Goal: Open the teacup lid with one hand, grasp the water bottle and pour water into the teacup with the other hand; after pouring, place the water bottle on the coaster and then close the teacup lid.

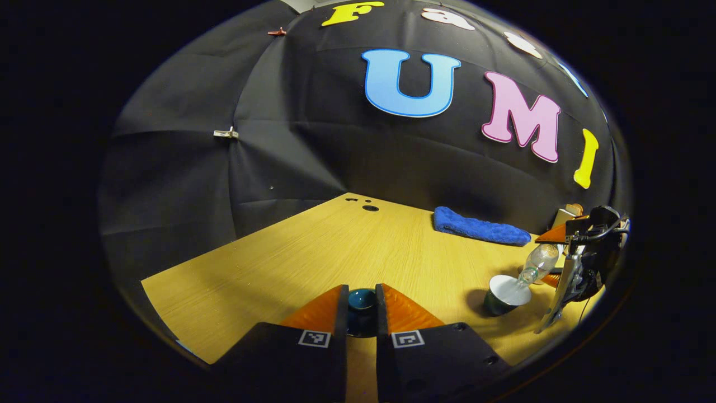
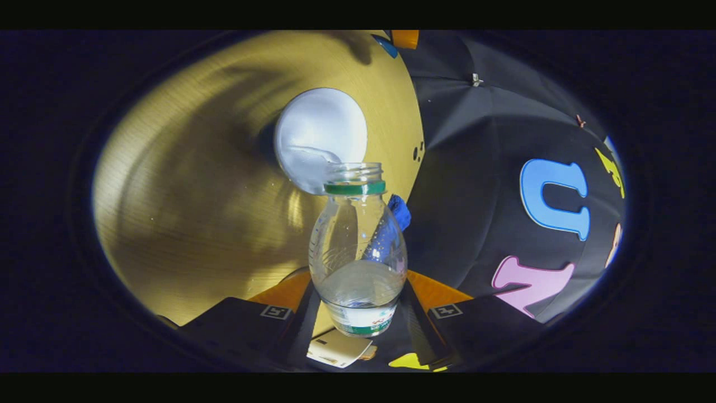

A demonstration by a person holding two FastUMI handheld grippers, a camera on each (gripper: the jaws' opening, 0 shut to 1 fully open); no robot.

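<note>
Left gripper [image 1: 361, 305]: fingers nearly closed, pressing on either side of the dark teal teacup lid [image 1: 361, 302], held low over the wooden table [image 1: 313, 252] at 6 o'clock in the left gripper view. Right gripper [image 2: 358, 305]: fingers closed against the lower body of the clear water bottle [image 2: 358, 252], one on each side. In the right gripper view the bottle's long axis runs straight away from the camera, base at 6 o'clock, uncapped mouth with its green neck ring pointing toward 12 o'clock and overlapping the rim of the teacup [image 2: 320, 140], whose white interior faces the lens. Remaining water sits pooled in the bottle's lower portion. In the left gripper view, at 4 o'clock, the same bottle [image 1: 538, 263] is tilted, neck angled down to the left, mouth at the rim of the uncovered cup [image 1: 506, 294], the right gripper [image 1: 582, 263] behind it. A blue towel [image 1: 481, 226] lies on the table near the booth wall, at 2 o'clock from the lid.
</note>
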